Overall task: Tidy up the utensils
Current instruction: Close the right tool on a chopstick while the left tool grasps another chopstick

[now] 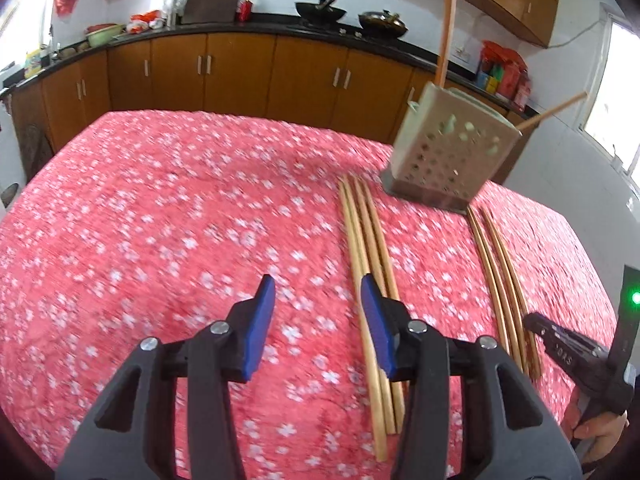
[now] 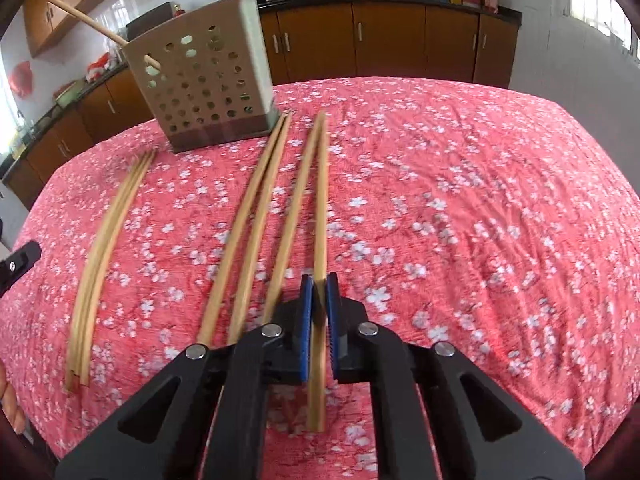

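A single wooden chopstick (image 2: pixel 320 216) runs lengthwise between the blue pads (image 2: pixel 306 320) of the right gripper (image 2: pixel 319 284), which is closed narrowly on it near its near end; its far tip points toward the utensil holder (image 2: pixel 200 92). Motion blur makes it hard to tell whether the stick is lifted clear of the cloth or resting on it. Just left of it lies a second chopstick (image 2: pixel 294 208), then a close pair (image 2: pixel 248 224), and further left a bundle of chopsticks (image 2: pixel 100 248) lying side by side. The perforated grey holder stands upright on the far part of the table, with two wooden sticks (image 2: pixel 96 28) already leaning out of its top.

In the left wrist view, the left gripper (image 1: pixel 318 292) hovers with its jaws spread wide, holding nothing; its right pad (image 1: pixel 376 320) overlaps the near end of the bundle (image 1: pixel 368 248). The holder (image 1: pixel 452 148) sits beyond, and the other chopsticks (image 1: pixel 500 280) lie to its right, near the dark body of the right gripper (image 1: pixel 560 340).

All objects rest on a red tablecloth with white blossoms (image 1: pixel 180 220). Brown kitchen cabinets (image 1: pixel 240 68) line the background.
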Action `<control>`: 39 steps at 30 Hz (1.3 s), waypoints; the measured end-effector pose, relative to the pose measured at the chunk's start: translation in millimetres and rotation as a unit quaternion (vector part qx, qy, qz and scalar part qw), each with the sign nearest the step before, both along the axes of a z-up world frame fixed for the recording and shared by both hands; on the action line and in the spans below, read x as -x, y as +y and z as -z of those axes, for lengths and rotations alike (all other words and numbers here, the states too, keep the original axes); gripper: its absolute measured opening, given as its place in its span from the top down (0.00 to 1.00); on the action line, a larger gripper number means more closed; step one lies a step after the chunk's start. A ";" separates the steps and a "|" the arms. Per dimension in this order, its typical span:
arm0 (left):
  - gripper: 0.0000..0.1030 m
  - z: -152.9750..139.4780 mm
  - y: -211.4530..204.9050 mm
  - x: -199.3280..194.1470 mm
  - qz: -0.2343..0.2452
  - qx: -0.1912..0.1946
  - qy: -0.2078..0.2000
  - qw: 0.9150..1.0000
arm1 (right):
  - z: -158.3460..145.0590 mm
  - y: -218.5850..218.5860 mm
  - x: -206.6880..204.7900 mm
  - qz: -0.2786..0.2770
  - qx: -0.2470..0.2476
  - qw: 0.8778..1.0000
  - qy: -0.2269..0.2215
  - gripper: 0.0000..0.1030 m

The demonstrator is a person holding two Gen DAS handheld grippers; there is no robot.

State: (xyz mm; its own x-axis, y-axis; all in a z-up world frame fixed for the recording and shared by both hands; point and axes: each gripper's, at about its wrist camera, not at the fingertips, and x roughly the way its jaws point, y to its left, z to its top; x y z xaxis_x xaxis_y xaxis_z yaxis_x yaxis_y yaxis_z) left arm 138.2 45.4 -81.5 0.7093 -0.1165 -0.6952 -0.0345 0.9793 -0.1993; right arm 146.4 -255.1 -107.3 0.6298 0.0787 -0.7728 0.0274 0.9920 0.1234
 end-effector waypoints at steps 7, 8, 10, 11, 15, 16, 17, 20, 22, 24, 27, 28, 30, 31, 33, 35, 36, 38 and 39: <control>0.69 14.0 -17.9 0.0 0.031 0.001 0.015 0.999 | 0.6 -22.2 -3.9 0.039 -0.015 0.999 0.001 0.92; 0.70 16.5 -20.3 -1.2 0.034 -0.002 0.019 0.999 | 0.6 -22.2 -2.3 0.039 -0.014 0.999 0.000 0.92; 0.75 19.9 -24.1 -2.7 0.037 -0.006 0.027 0.999 | 1.2 -20.9 -1.7 0.037 -0.010 0.999 -0.002 0.92; 0.76 22.6 -25.8 -3.5 0.039 -0.008 0.032 0.999 | 1.5 -20.4 -1.4 0.037 -0.009 0.999 -0.003 0.92; 0.80 32.7 -32.5 -4.3 0.047 -0.021 0.050 0.997 | 2.2 -21.8 0.2 0.036 -0.012 0.999 -0.003 0.92; 0.80 34.0 -33.5 -3.9 0.047 -0.023 0.049 0.997 | 1.9 -20.7 0.0 0.036 -0.012 0.999 -0.003 0.92; 0.80 34.5 -33.7 -5.1 0.046 -0.027 0.048 0.997 | 1.7 -21.2 0.4 0.036 -0.012 0.999 -0.003 0.92; 0.80 33.5 -35.8 -7.4 0.046 -0.039 0.048 0.997 | 1.4 -22.1 0.3 0.036 -0.009 0.999 -0.003 0.92; 0.80 33.6 -36.8 -9.6 0.045 -0.046 0.049 0.997 | 1.8 -20.5 -0.3 0.034 -0.005 0.999 -0.003 0.92; 0.81 34.2 -35.5 -10.7 0.036 -0.049 0.055 0.997 | 1.9 -18.2 -0.7 0.030 0.002 1.000 -0.004 0.92; 0.85 37.5 -35.0 -11.2 0.036 -0.046 0.064 0.996 | 2.3 -17.5 -0.7 0.028 0.005 1.000 -0.005 0.92; 0.85 37.6 -36.3 -9.8 0.039 -0.050 0.063 0.996 | 2.4 -17.7 -1.0 0.028 0.004 1.000 -0.005 0.92; 0.85 37.9 -40.2 -8.2 0.048 -0.044 0.062 0.996 | 2.8 -16.9 -1.6 0.026 0.004 1.000 -0.005 0.92; 0.87 38.1 -41.6 -8.7 0.046 -0.049 0.061 0.996 | 2.8 -16.0 -2.1 0.024 0.003 1.000 -0.005 0.92; 0.91 39.0 -41.4 -11.6 0.040 -0.056 0.061 0.996 | 2.9 -15.4 -2.2 0.021 0.003 1.000 -0.005 0.92; 0.92 38.9 -35.0 -18.7 0.032 -0.051 0.064 0.996 | 4.1 -15.9 -1.2 0.018 0.003 1.000 -0.006 0.92; 0.92 38.7 -30.8 -23.2 0.027 -0.052 0.065 0.996 | 4.5 -16.0 -1.9 0.016 0.004 1.000 -0.006 0.92; 0.92 38.6 -19.8 -34.0 0.010 -0.055 0.065 0.996 | 5.1 -17.8 -4.6 0.016 0.004 1.000 -0.006 0.92; 0.92 38.8 -14.6 -38.3 0.003 -0.054 0.065 0.996 | 5.7 -19.4 -7.6 0.020 0.003 1.000 -0.008 0.92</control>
State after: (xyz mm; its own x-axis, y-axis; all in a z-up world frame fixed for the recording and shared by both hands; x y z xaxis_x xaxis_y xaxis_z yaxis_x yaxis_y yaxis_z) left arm 176.5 30.8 -120.3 0.6124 -0.0397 -0.7895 -0.0471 0.9951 -0.0866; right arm 154.1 -274.6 -113.0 0.6438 0.0488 -0.7636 0.0645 0.9910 0.1177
